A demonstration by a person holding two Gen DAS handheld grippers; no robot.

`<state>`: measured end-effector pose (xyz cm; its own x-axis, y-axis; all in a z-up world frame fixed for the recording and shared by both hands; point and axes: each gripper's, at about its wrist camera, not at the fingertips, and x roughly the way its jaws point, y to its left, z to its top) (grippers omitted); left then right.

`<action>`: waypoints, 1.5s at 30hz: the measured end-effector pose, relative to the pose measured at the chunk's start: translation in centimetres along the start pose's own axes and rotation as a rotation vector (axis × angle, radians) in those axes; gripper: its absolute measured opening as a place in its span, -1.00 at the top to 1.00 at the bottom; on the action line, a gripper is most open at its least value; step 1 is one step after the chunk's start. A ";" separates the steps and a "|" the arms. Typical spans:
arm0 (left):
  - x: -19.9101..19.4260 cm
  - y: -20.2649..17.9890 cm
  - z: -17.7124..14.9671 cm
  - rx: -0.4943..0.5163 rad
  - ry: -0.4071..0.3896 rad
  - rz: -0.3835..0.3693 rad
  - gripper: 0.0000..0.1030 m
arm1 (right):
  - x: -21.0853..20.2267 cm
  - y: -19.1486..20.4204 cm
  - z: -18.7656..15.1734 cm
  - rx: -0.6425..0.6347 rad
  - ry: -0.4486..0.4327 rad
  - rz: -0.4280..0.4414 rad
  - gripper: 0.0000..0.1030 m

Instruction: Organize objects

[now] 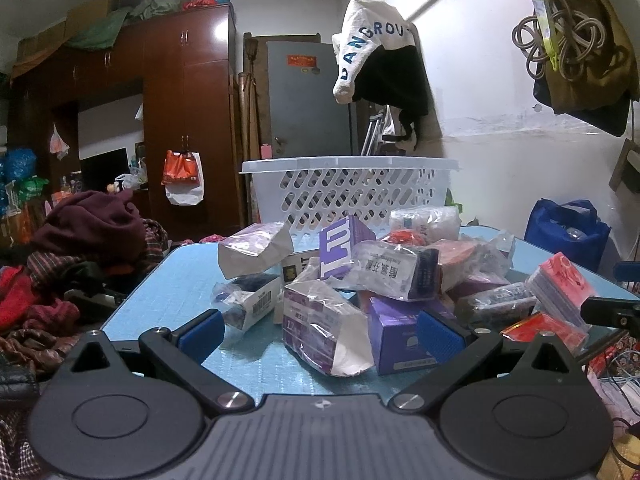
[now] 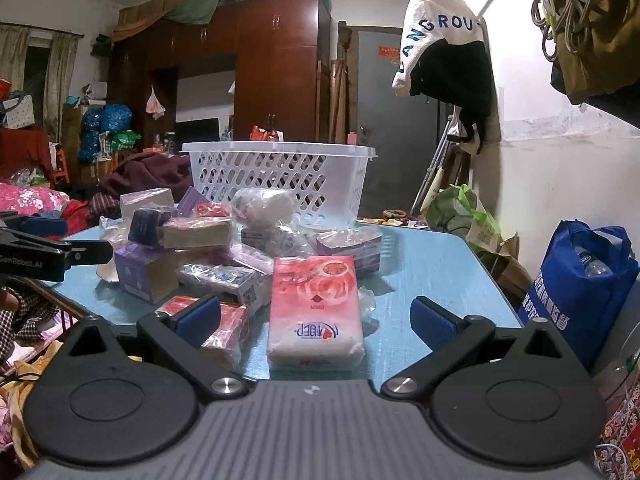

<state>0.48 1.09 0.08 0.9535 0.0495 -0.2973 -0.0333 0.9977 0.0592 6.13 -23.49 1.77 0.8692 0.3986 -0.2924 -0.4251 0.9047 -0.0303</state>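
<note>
Right gripper [image 2: 316,316] is spread wide with nothing in it, and the pink tissue pack [image 2: 316,312] sits dead ahead between the fingers, long axis pointing straight away toward the basket, so I'd guess it just needs a short push forward and a squeeze across the narrow sides. Left gripper [image 1: 320,328] is spread wide too, empty, facing a wrapped purple box [image 1: 320,320] at the near edge of the pile [image 1: 380,276], more crowded there. Bare blue table [image 2: 432,272] opens up to the right of the tissue pack, table edge close beyond. White slotted basket [image 2: 280,176] stands at the far end behind the heap, looks empty from here, likely the drop spot
</note>
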 end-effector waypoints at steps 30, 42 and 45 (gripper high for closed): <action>0.2 0.0 -0.1 0.013 0.007 0.031 -1.00 | -0.1 -0.3 -0.1 0.015 -0.030 0.053 -1.00; 0.6 0.2 -0.3 0.018 0.010 0.020 -1.00 | 0.8 -2.2 -0.9 0.064 -0.048 0.069 -0.85; 0.6 0.4 -0.5 0.027 0.007 0.012 -1.00 | 1.0 -1.5 -1.0 0.022 -0.040 0.066 -0.73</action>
<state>0.86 1.53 -0.51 0.9511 0.0618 -0.3027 -0.0365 0.9954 0.0885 7.36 -24.57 0.56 0.8490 0.4629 -0.2547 -0.4766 0.8791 0.0089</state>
